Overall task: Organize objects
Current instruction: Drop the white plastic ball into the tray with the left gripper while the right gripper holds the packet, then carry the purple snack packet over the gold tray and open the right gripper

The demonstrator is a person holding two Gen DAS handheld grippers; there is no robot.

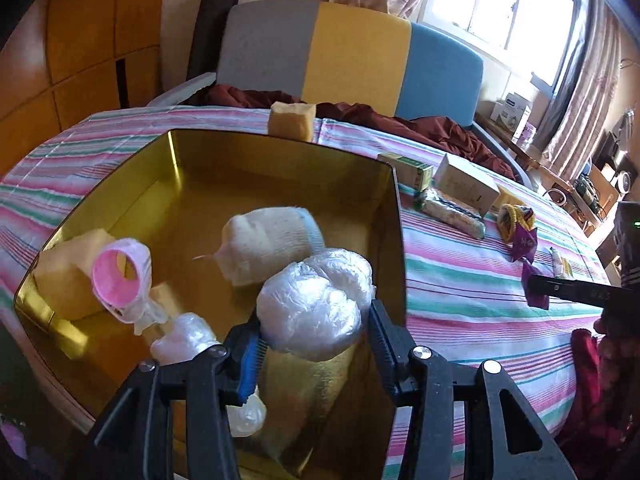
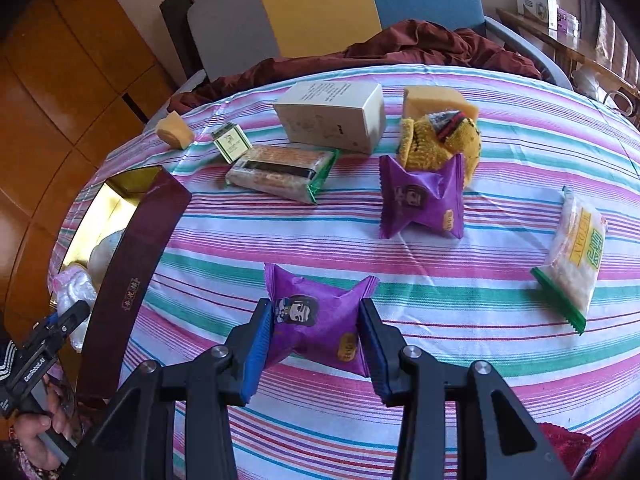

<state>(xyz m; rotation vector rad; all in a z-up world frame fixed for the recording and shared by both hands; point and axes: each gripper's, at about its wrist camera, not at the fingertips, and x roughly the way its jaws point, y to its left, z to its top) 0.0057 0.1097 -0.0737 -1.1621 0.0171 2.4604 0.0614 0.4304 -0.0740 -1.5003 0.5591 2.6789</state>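
Observation:
My left gripper [image 1: 314, 316] is shut on a ball of clear plastic wrap [image 1: 316, 308] and holds it over the gold-lined box [image 1: 280, 152]. In the box lie a white gauze roll [image 1: 268, 248], a pink ring in plastic [image 1: 120, 276] and a yellow sponge [image 1: 64, 280]. My right gripper [image 2: 318, 328] is shut on a purple snack packet [image 2: 316, 316] at the striped tablecloth [image 2: 440, 272]. A second purple packet [image 2: 422, 198] lies further back.
On the table lie a white carton [image 2: 336, 114], a green-edged biscuit pack [image 2: 280, 172], a small green box [image 2: 230, 142], yellow socks [image 2: 440, 140], sponges [image 2: 174, 130], and a rice cracker pack [image 2: 576, 256]. A chair with a maroon cloth [image 2: 400, 44] stands behind.

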